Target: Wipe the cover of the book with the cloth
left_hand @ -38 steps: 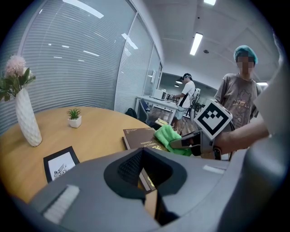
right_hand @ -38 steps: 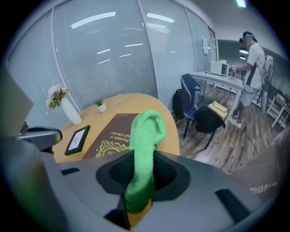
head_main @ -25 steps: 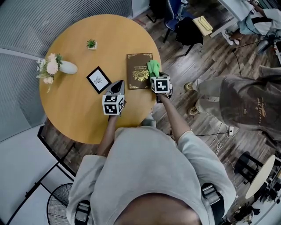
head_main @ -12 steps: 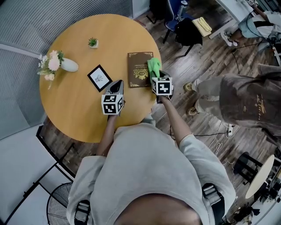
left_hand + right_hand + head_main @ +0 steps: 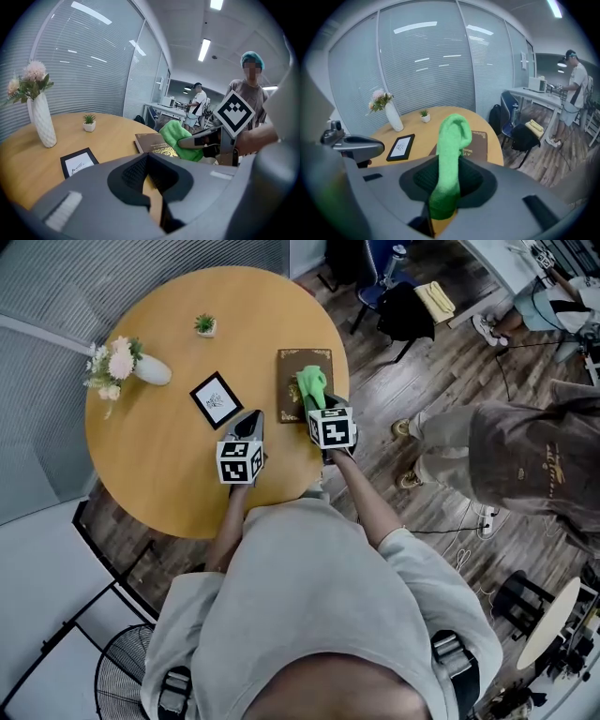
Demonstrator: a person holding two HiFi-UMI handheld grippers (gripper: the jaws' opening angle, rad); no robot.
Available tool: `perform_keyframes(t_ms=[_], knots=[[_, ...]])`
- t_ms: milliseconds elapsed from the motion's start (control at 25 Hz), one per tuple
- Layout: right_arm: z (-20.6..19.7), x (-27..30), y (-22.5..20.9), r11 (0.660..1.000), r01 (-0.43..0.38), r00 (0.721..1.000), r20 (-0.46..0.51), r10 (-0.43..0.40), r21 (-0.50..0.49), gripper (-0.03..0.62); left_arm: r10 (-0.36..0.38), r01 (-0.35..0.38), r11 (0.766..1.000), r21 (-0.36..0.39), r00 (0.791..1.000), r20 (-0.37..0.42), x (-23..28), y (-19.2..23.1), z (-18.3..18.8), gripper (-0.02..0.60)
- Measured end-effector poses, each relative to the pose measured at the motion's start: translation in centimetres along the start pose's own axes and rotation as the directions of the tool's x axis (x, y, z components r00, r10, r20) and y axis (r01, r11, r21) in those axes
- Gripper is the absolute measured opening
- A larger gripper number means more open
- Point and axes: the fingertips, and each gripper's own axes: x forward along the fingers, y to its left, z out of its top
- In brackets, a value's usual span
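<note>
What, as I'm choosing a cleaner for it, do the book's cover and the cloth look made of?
Book: brown, matte cover with gilt ornament and border, which suggests leather or leatherette; the pictures cannot settle which. Cloth: bright green, soft, fuzzy fabric bunched in rounded folds, probably microfibre.

Round wooden table point(image 5: 159, 456), white vase point(image 5: 150, 372) of flowers near its left edge, small potted plant point(image 5: 205, 326) at the far side, black picture frame point(image 5: 215, 399) lying flat mid-table, brown book point(image 5: 289, 381) just right of it.
</note>
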Motion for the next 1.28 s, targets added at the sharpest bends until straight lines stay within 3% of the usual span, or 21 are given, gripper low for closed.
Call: perform_keyframes(t_ms=[520, 920, 1280], knots=[[-1.0, 2.5, 6.0, 0.994, -0.101, 0.993, -0.059, 0.098, -0.050, 0.100, 0.068, -0.067, 0.997, -0.033, 0.997, 0.020, -2.0, 2.5, -0.1, 0.006], [-4.0, 4.4, 7.4, 0.993, -0.115, 0.985, -0.135, 0.109, -0.037, 0.100, 0.085, -0.085, 0.995, -0.049, 0.996, -0.002, -2.4, 3.7, -1.2, 0.007], [-4.4, 4.8, 7.4, 0.993, -0.116, 0.983, -0.144, 0.109, -0.036, 0.100, 0.071, -0.071, 0.996, -0.046, 0.997, -0.008, -1.8, 3.5, -1.2, 0.006]])
